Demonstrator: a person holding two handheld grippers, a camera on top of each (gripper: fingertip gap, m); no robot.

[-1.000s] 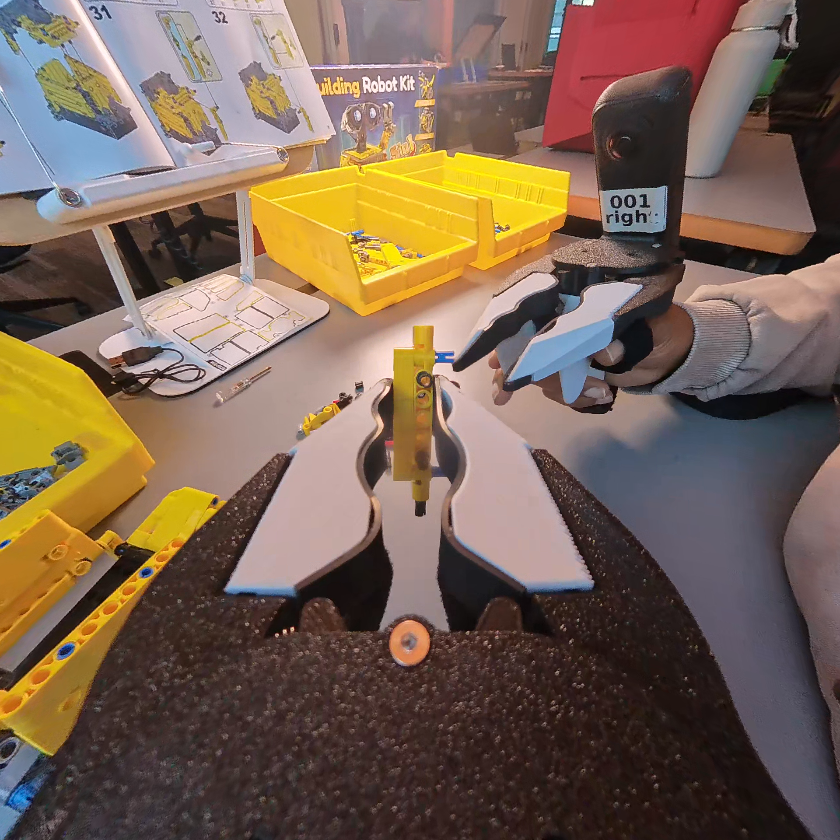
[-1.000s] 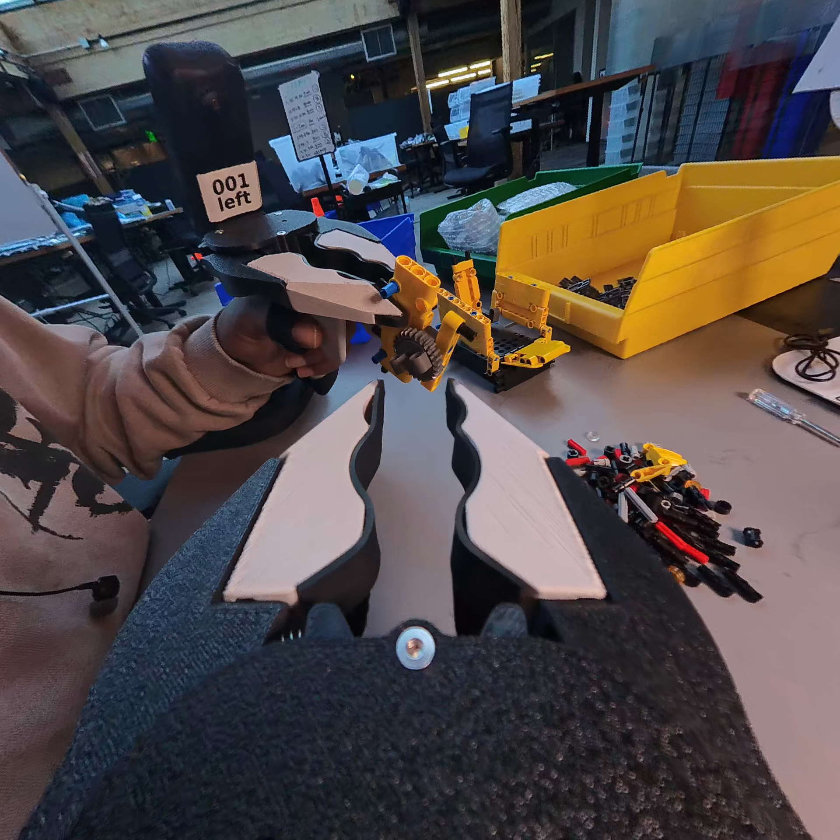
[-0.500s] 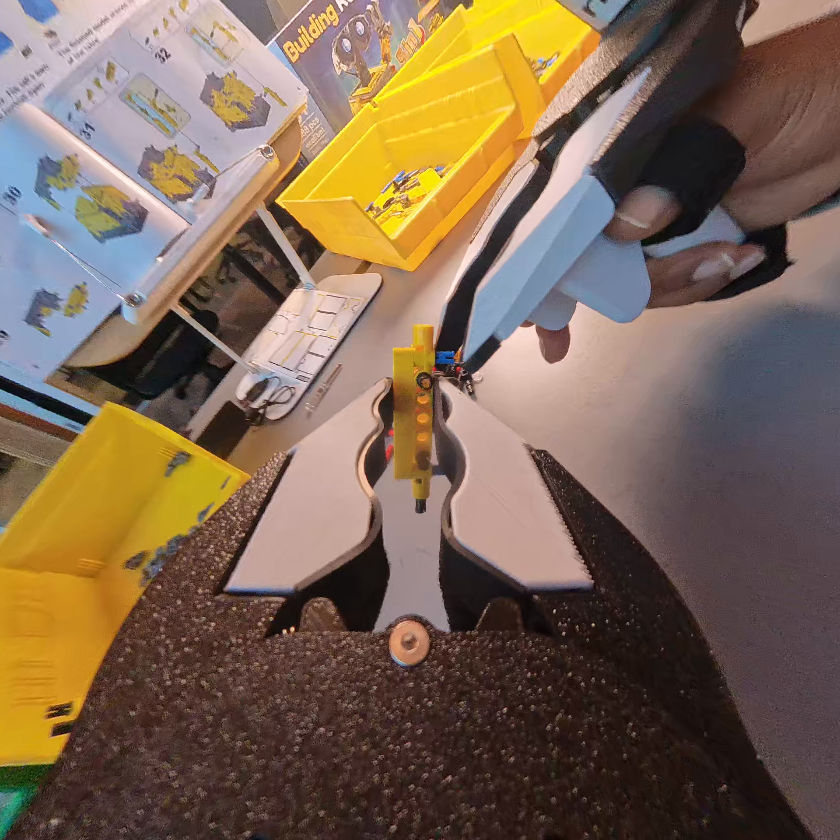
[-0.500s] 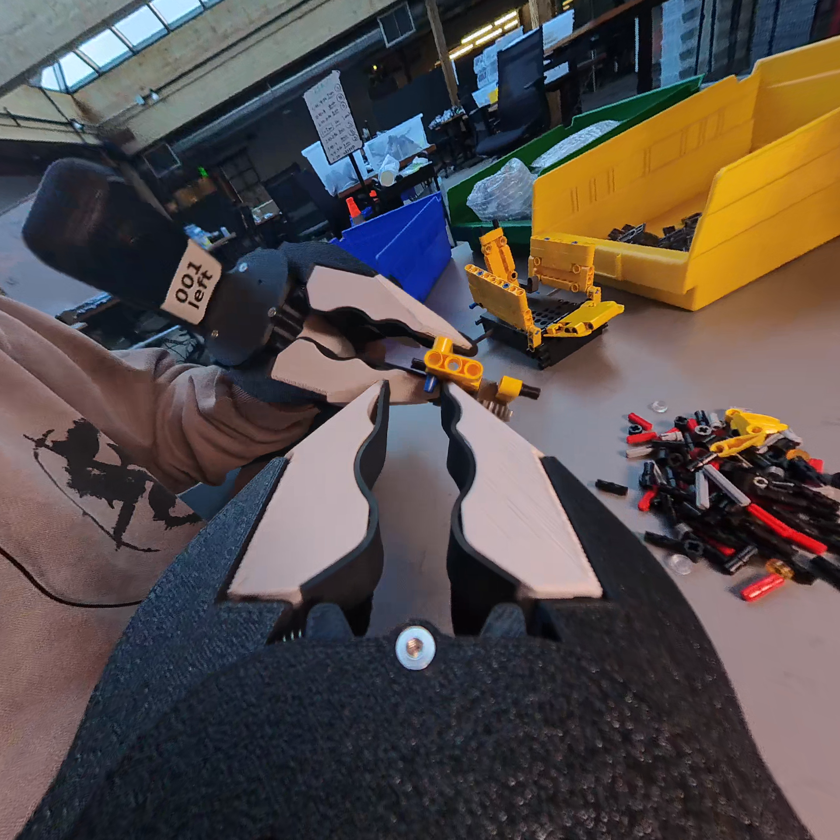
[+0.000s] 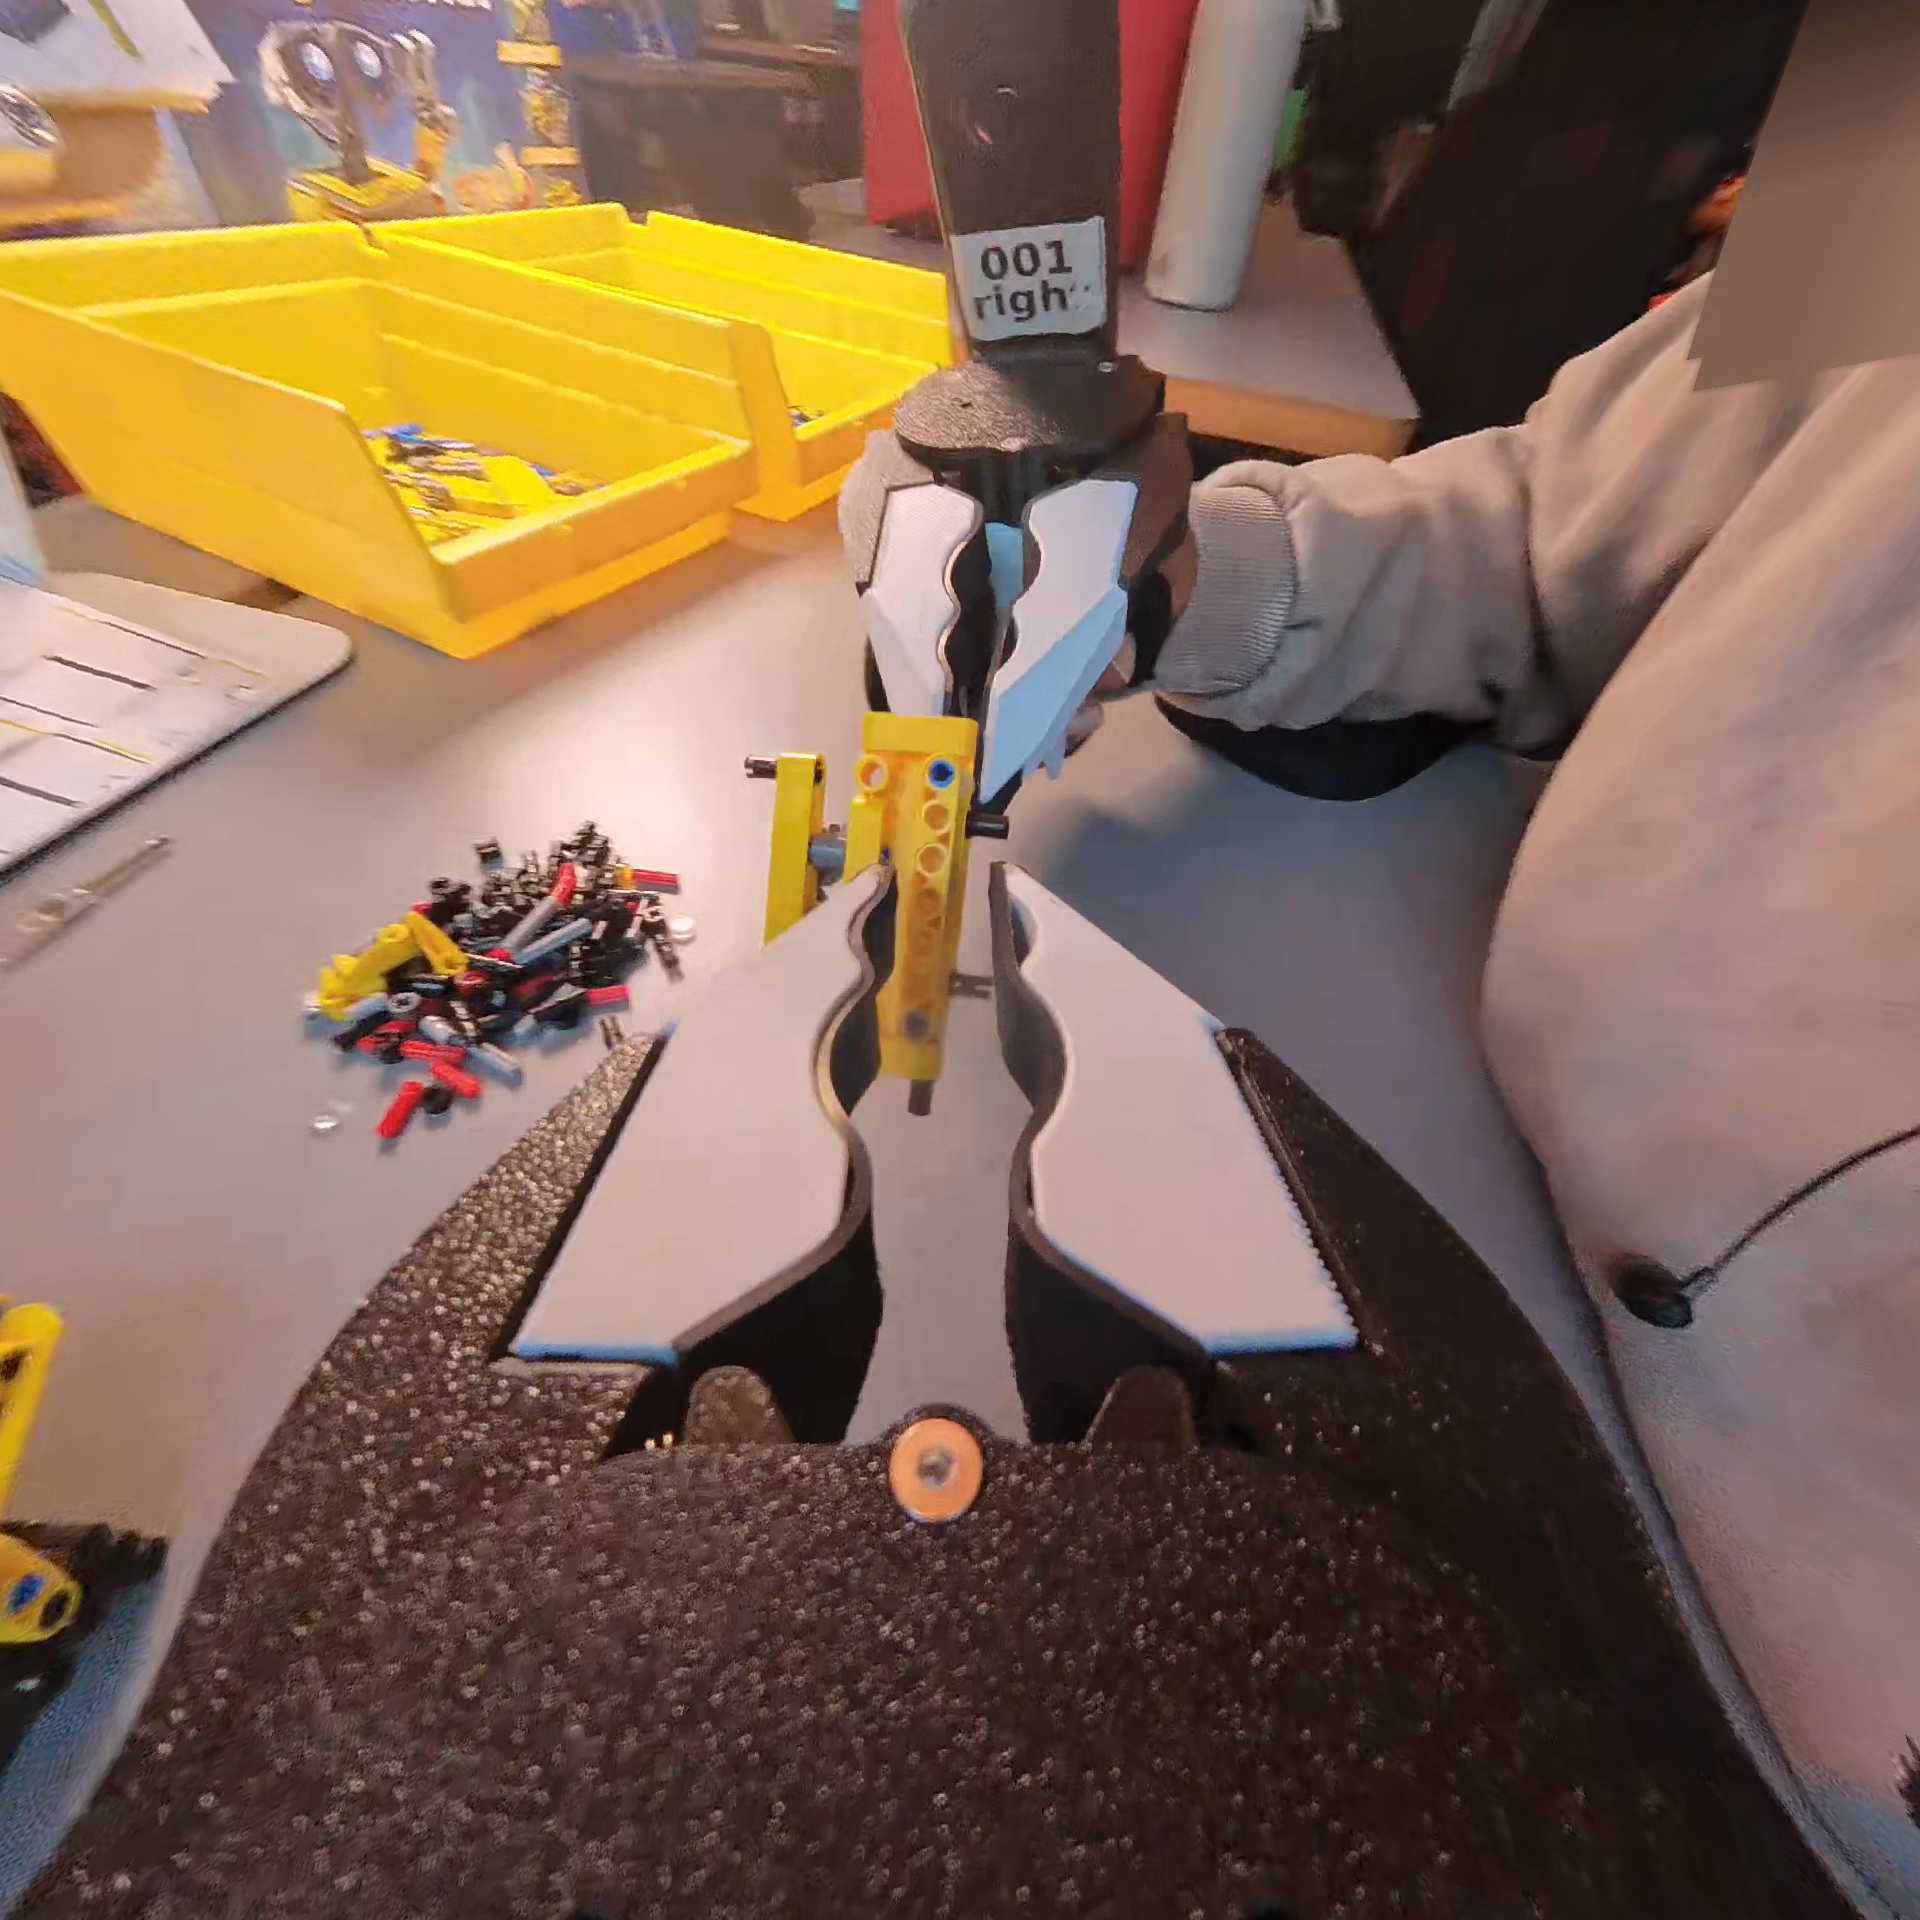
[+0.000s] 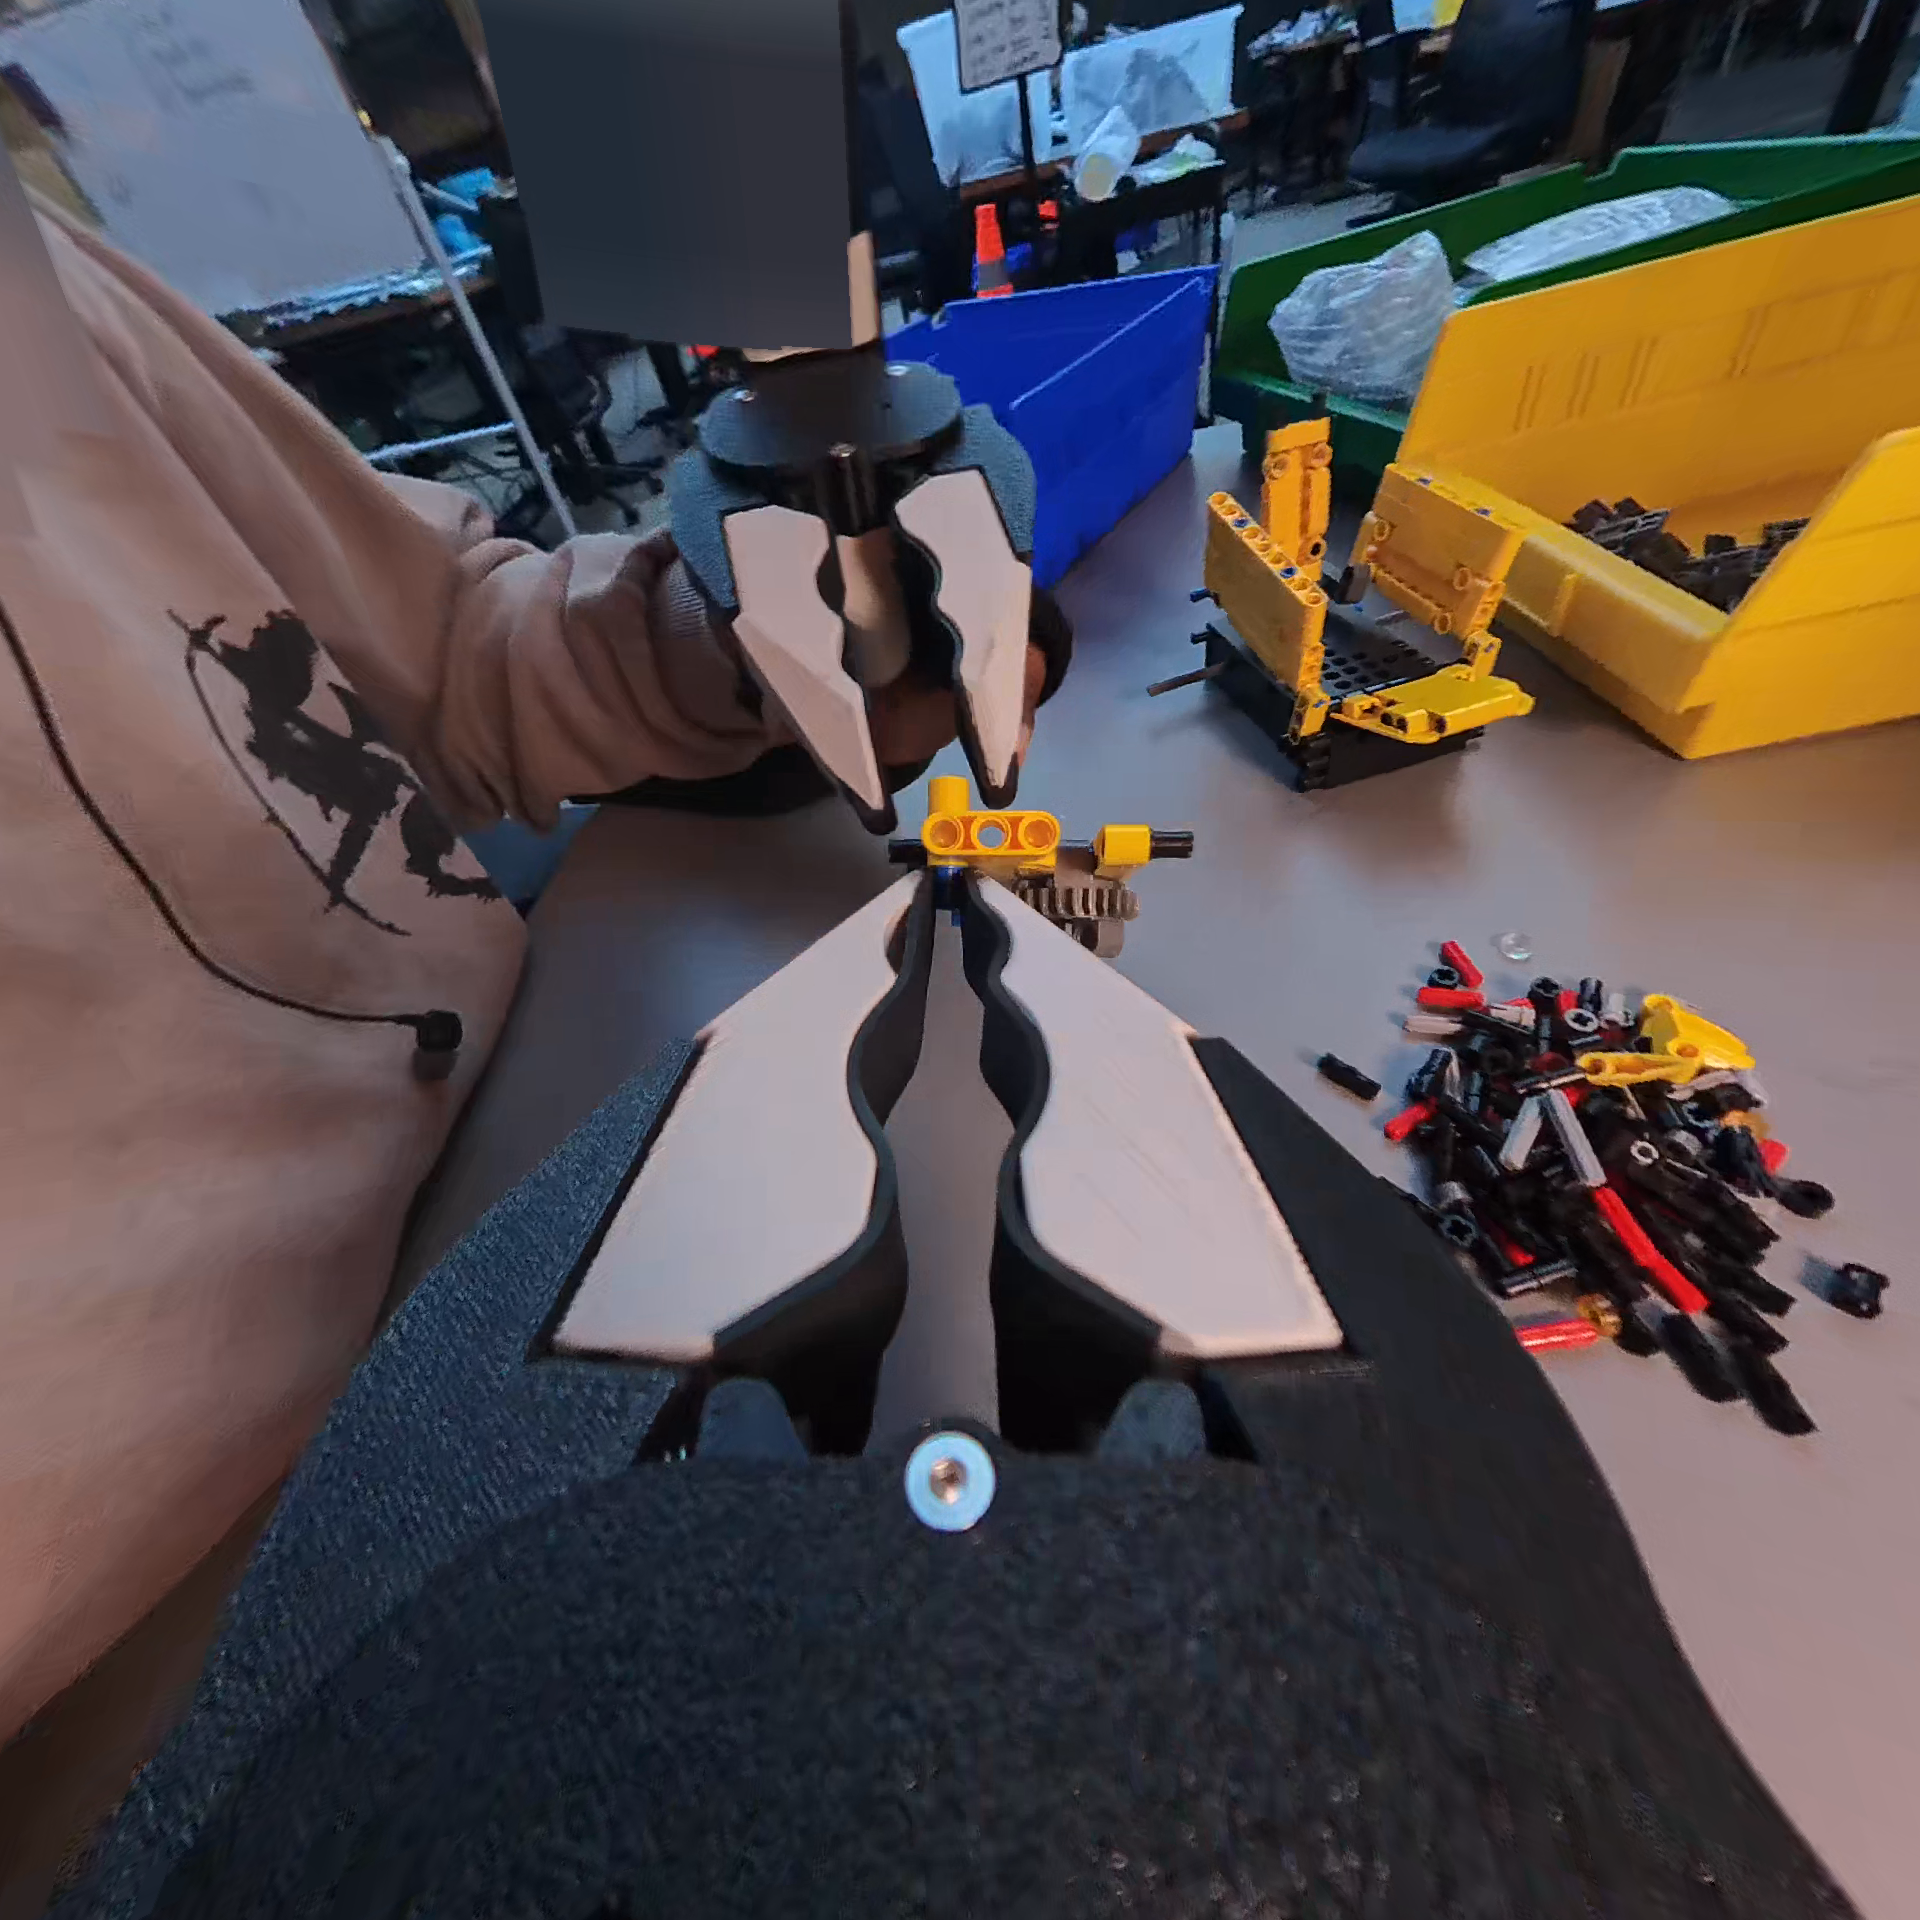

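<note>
Yellow brick assembly (image 5: 920,883) stands upright over the surface (image 5: 1247,935), between your left tongs (image 5: 940,878) (gripping or merely straddling, I cannot tell). Your right tongs (image 6: 943,896) are clenched on its near end, beside a loose-parts pile (image 6: 1590,1143).

Two units meet tip to tip at the yellow perforated plastic beam assembly (image 5: 920,935).

The left gripper (image 5: 940,883), with a black grainy body and pale grey tapered fingers, has its jaws parted. One finger lies against the assembly's side and the other stands clear of it.

The right gripper (image 6: 945,888), of the same build, has its tips nipped together on the assembly's opposite end. A beige knit sleeve (image 5: 1403,582) runs back from the assembly behind it.
</note>
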